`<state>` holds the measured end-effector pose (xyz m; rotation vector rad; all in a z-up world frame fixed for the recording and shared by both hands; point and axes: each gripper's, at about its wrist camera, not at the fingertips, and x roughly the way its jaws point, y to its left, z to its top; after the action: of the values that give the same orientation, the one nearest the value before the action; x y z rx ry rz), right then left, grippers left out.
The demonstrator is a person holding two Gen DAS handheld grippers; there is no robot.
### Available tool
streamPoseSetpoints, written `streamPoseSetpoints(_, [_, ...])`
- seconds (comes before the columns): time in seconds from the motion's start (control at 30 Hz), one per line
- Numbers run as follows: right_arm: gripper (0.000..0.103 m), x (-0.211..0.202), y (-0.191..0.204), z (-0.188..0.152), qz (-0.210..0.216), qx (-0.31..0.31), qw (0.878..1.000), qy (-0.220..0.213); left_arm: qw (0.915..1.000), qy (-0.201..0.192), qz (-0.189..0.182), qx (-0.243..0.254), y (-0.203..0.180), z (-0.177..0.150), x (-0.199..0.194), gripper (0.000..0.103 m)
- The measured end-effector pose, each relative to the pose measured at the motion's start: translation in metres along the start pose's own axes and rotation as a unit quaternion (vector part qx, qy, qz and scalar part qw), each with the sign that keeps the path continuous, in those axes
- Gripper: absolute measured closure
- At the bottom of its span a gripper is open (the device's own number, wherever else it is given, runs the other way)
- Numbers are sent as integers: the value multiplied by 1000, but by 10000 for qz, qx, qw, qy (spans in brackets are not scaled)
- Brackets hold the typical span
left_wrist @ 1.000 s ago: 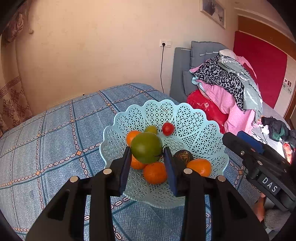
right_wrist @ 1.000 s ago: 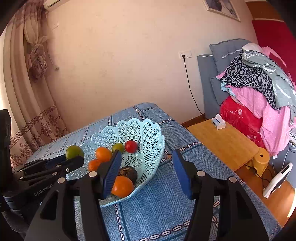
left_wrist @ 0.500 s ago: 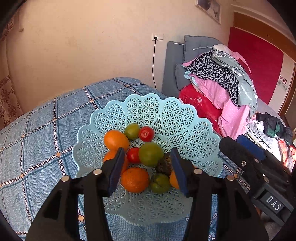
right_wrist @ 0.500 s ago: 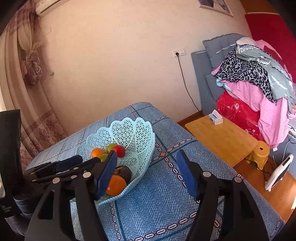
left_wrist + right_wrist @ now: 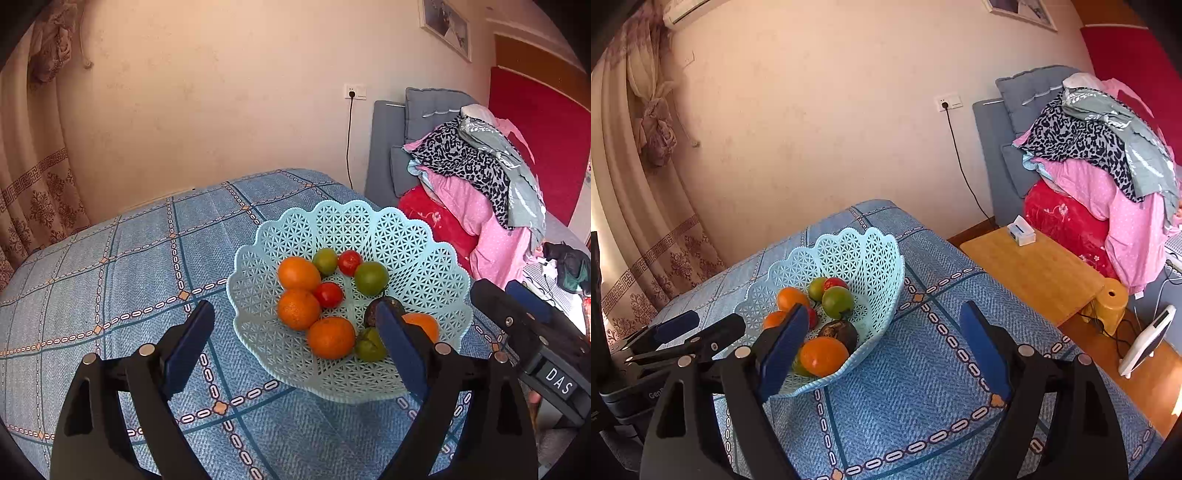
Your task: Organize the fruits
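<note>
A light-blue lattice basket on the blue checked tablecloth holds several fruits. These include oranges, two red tomatoes, a large green fruit, smaller green ones and a dark avocado. My left gripper hovers open and empty in front of the basket, and shows at the left edge of the right wrist view. My right gripper is open and empty at the basket's right side. It also shows at the right of the left wrist view.
Right of the table stands a low wooden side table with a small white box. A yellow stool stands beside it. A grey sofa piled with clothes fills the far right. Curtains hang at the left.
My left gripper let go of the large green fruit, which now lies in the basket. It opened wide and drew back toward the left. The right gripper barely shifted.
</note>
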<state>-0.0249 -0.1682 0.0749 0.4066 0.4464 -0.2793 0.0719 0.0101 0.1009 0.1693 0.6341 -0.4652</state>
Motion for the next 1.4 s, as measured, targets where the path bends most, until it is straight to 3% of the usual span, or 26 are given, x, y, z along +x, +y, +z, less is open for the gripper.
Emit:
streamPoseSetpoints(0.23, [16, -15, 0, -1, -114, -36, 9999, -44, 9982, -302, 477, 225, -2, -3, -24, 6])
streamPoseSetpoints(0.83, [12, -50, 27, -4, -392, -512, 9979, -100, 9920, -873, 873, 251, 11, -3, -73, 3])
streamPoseSetpoints(1.4, [12, -56, 48, -7, -490, -921, 9945, 26, 9886, -1011, 1079, 270, 19, 1, -90, 3])
